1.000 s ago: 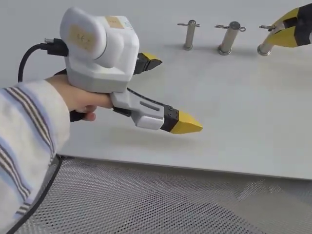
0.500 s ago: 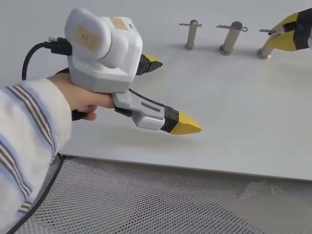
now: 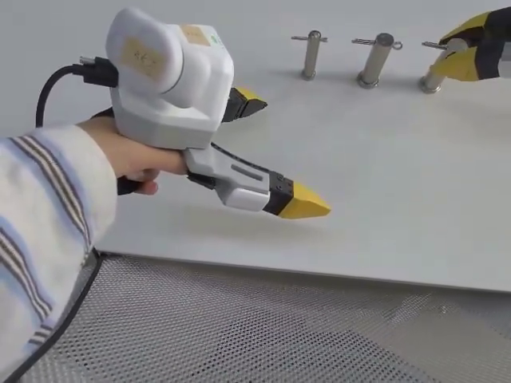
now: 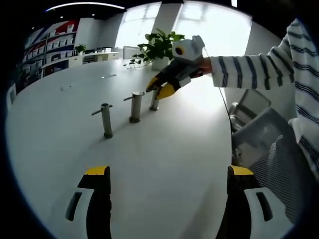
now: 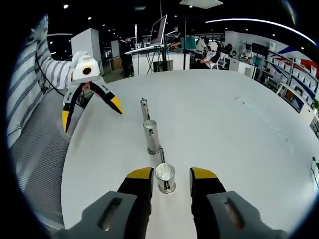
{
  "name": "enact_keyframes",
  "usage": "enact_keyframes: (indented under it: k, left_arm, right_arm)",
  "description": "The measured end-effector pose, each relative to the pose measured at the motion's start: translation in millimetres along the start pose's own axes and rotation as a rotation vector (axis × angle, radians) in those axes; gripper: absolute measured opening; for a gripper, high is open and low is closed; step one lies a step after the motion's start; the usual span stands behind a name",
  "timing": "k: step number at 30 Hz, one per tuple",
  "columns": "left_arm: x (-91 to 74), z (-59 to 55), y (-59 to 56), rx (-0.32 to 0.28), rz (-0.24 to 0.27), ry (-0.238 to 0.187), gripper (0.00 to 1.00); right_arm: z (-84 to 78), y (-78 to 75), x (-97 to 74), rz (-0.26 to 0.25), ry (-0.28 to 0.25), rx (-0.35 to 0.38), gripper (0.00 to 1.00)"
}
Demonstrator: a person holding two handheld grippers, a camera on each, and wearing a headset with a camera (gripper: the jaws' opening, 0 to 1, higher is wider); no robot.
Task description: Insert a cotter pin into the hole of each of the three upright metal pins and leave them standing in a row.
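Right gripper view: third metal pin (image 5: 165, 175) upright on worktop (image 5: 239, 149), straddled by right tongs (image 5: 171, 174), jaws parted, no grip seen. Cotter pin (image 5: 162, 155) laid crosswise at its top, pointing away from tongs. Left tongs (image 3: 287, 155) spread wide, empty, well apart. Right tongs judged nearer.

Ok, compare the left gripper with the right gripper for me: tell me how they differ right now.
Opening: the left gripper is spread wide, while the right gripper is set much narrower.
Between the jaws: the left gripper has only bare table, while the right gripper straddles the top of the metal pin at the row's right end in the head view, with a gap showing on one side.
Shared: both are yellow-tipped.
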State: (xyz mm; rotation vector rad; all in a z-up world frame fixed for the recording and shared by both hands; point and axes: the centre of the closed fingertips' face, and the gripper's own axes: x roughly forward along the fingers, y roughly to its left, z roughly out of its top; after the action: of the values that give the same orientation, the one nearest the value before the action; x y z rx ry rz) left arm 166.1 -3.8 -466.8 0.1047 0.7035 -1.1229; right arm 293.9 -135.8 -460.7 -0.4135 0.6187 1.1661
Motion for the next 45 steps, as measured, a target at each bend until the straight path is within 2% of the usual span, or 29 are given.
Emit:
enact_keyframes:
  k: [2, 6, 9, 10, 15, 18, 22, 24, 30, 36, 41, 45]
  left_arm:
    - [-1.7, 1.5, 0.7, 0.0, 0.006, -0.006, 0.97]
    - [-6.0, 5.2, 3.5, -0.002, 0.029, -0.024, 0.97]
    - [-9.5, 10.3, 6.9, -0.014, 0.051, -0.051, 0.98]
    - [-10.4, 12.0, 8.1, -0.018, 0.056, -0.058, 0.98]
    - [-15.9, 29.6, 9.9, -0.041, 0.097, -0.115, 0.98]
    - [-21.4, 36.4, 12.4, -0.056, 0.106, -0.141, 0.98]
    - [-29.3, 43.1, 9.6, -0.047, 0.124, -0.159, 0.98]
    - [-35.6, 46.8, 4.0, -0.048, 0.129, -0.171, 0.98]
    - [-47.9, 44.6, 0.7, -0.066, 0.164, -0.195, 0.98]
    - [-66.4, 31.6, 3.2, -0.114, 0.204, -0.213, 0.98]
    - [-75.9, 23.7, 3.9, -0.152, 0.228, -0.222, 0.99]
    - [-83.5, 20.3, 6.8, -0.179, 0.255, -0.237, 0.99]
  right_arm:
    - [3.7, 2.9, -2.9, 0.002, -0.029, 0.034, 0.38]
    - [7.5, 8.3, -11.5, -0.03, -0.044, 0.047, 0.43]
    - [17.9, 16.0, -21.9, -0.076, -0.118, 0.112, 0.49]
    - [19.0, 19.0, -24.5, -0.085, -0.131, 0.112, 0.53]
    - [16.9, 40.3, -36.9, -0.11, -0.144, 0.144, 0.66]
    - [18.6, 49.6, -46.7, -0.153, -0.178, 0.192, 0.73]
    - [19.6, 59.5, -57.6, -0.204, -0.199, 0.235, 0.81]
    - [19.4, 63.0, -62.7, -0.23, -0.201, 0.25, 0.82]
    - [20.2, 77.0, -75.1, -0.267, -0.215, 0.293, 0.91]
    - [20.6, 88.3, -88.8, -0.314, -0.241, 0.349, 0.95]
    - [17.7, 94.8, -94.4, -0.348, -0.257, 0.404, 0.98]
    - [13.8, 103.6, -93.3, -0.353, -0.264, 0.44, 0.98]
